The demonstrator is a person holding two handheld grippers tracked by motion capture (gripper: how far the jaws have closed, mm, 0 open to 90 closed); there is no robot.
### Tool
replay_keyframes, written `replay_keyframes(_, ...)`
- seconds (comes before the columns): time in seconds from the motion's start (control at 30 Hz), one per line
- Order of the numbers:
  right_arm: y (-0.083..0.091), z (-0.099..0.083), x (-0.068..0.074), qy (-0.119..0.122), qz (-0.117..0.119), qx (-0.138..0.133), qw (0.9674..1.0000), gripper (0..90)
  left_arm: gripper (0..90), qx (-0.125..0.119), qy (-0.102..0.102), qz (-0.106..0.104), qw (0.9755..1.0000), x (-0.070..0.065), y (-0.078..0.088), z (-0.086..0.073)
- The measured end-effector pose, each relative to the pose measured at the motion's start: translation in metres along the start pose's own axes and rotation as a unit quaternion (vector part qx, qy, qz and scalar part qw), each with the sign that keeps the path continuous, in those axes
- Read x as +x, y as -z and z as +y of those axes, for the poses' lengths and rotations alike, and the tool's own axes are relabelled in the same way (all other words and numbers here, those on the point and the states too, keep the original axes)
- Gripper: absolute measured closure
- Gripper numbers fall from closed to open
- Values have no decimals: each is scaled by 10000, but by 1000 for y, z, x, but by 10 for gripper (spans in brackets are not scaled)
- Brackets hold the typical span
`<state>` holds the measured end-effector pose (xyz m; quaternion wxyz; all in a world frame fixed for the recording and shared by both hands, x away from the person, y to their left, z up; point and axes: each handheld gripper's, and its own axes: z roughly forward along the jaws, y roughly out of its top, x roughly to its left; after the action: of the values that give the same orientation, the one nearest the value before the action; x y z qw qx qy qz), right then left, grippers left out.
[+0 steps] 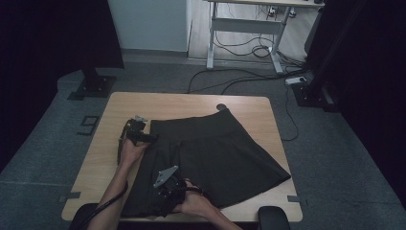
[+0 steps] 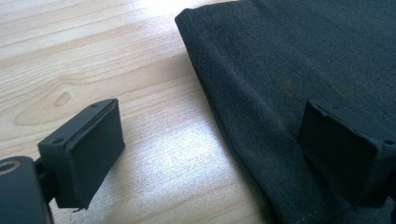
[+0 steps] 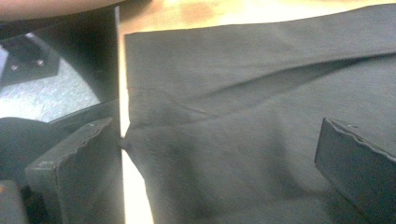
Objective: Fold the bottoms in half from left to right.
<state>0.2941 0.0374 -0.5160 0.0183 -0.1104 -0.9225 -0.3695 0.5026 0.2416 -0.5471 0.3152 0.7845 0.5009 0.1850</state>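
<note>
A black skirt (image 1: 215, 148) lies spread flat on the wooden table (image 1: 191, 101), waistband toward the far side. My left gripper (image 1: 143, 136) is at the skirt's left waistband corner. Its jaws stand open in the left gripper view, where the gripper (image 2: 215, 154) straddles the skirt (image 2: 303, 56) along its folded edge, one jaw over bare table (image 2: 93, 56) and one over cloth. My right gripper (image 1: 165, 188) hovers over the skirt's near left part by the hem. It is open too, and the right gripper (image 3: 219, 172) has skirt cloth (image 3: 243, 140) lying between the jaws, with nothing pinched.
Bare wood (image 1: 105, 158) runs to the left of the skirt and along the far edge. The table's front edge (image 3: 123, 107) and the floor beyond it (image 3: 46, 98) lie just past the right gripper's left jaw. Black armrests (image 1: 274, 216) flank the near side. A desk with cables (image 1: 249, 28) stands behind.
</note>
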Motion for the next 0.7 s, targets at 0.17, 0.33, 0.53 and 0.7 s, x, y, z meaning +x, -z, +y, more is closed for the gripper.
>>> replay_keyframes(0.17,-11,2,7,131,73,114,9998,0,65,9,-2,-5,10000,0,0,0)
replay_keyframes(0.33,-24,2,12,280,68,282,9992,0,59,15,-11,-46,10000,0,0,0)
replay_keyframes(0.53,-36,1,16,566,-200,555,9967,65,59,12,-4,-23,10000,0,0,1)
replay_keyframes(0.7,-29,5,13,512,-409,559,9963,430,151,-53,-48,-52,10000,0,0,1)
